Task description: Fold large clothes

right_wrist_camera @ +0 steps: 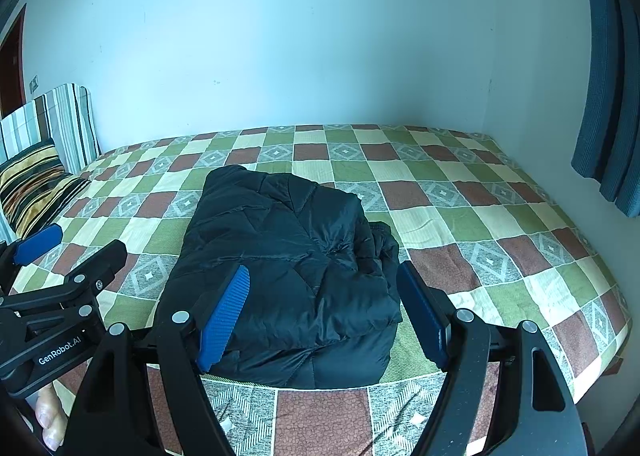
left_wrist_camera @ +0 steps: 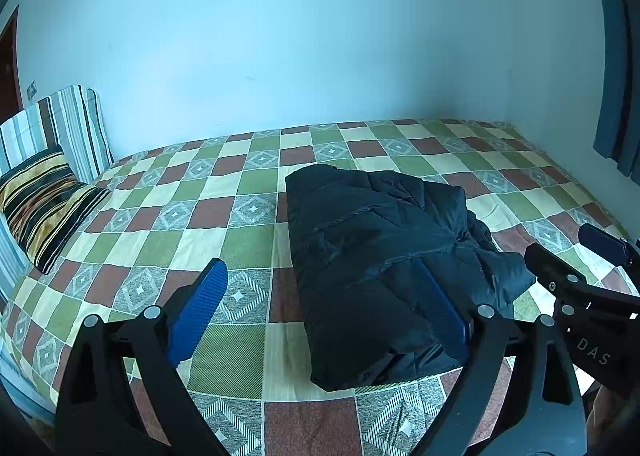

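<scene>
On the bed (left_wrist_camera: 248,348), spread with a checked cover of green, brown, cream and grey squares, a dark puffy jacket (left_wrist_camera: 376,256) lay gathered into a thick, roughly rectangular bundle near the front edge. It looked already folded, with layers stacked at the near end and a looser lump of fabric bulging out along one side.

Both tools were raised above the cover, angled down toward the bundle. The left gripper (left_wrist_camera: 320,316) had its blue pads spread wide, one over bare cover and the other over the jacket, with nothing caught between them. The right gripper (right_wrist_camera: 332,316) likewise stood with its jaws apart, holding nothing, the jacket's near corner lying below the gap.

By the look of it the folding was at or close to its end, and the step in hand seemed to be a pause to check the result. If anything remained, the next move would call for tucking in the loose bulge and pressing the puffy layers flat, since such padding tends to spring open.

No container showed in either view. A striped pillow (left_wrist_camera: 44,200) and a striped cushion (left_wrist_camera: 72,124) leaned at the far corner, well apart from the jacket.
</scene>
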Tool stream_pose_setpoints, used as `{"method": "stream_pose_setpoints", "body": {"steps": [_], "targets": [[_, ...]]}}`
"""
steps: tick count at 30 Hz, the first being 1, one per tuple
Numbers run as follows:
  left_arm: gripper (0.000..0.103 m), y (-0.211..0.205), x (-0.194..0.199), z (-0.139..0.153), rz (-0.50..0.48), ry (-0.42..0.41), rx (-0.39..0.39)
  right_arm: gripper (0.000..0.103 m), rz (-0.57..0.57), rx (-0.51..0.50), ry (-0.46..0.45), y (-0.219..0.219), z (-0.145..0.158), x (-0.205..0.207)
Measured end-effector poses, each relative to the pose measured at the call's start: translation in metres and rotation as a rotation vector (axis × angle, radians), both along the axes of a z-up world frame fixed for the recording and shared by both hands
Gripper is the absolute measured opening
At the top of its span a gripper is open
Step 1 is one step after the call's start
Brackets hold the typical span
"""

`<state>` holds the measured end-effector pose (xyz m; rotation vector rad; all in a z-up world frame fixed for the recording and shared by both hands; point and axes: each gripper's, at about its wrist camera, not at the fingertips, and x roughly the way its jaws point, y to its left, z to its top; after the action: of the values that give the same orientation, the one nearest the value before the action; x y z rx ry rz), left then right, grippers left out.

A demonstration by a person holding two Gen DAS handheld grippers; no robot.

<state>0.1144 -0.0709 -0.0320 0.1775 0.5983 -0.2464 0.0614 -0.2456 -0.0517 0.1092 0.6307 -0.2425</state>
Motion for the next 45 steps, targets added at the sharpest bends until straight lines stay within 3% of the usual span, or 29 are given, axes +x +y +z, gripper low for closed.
{"method": "stream_pose_setpoints", "body": {"steps": [35,41,45], "targets": [[0.101,-0.002,-0.012,0.007,0.019,-0.061,0.012,0.075,-0.003,-0.001,0.0,0.002,-0.001,-0.001],[0.101,0.001,-0.005,0.0,0.024,0.007,-0.014,0.075,-0.003,-0.001,0.002,0.001,-0.002,-0.002],[0.101,0.007,-0.003,-0.005,0.061,0.009,-0.032,0.075,-0.003,0.001,0.005,0.0,-0.004,-0.003]]}}
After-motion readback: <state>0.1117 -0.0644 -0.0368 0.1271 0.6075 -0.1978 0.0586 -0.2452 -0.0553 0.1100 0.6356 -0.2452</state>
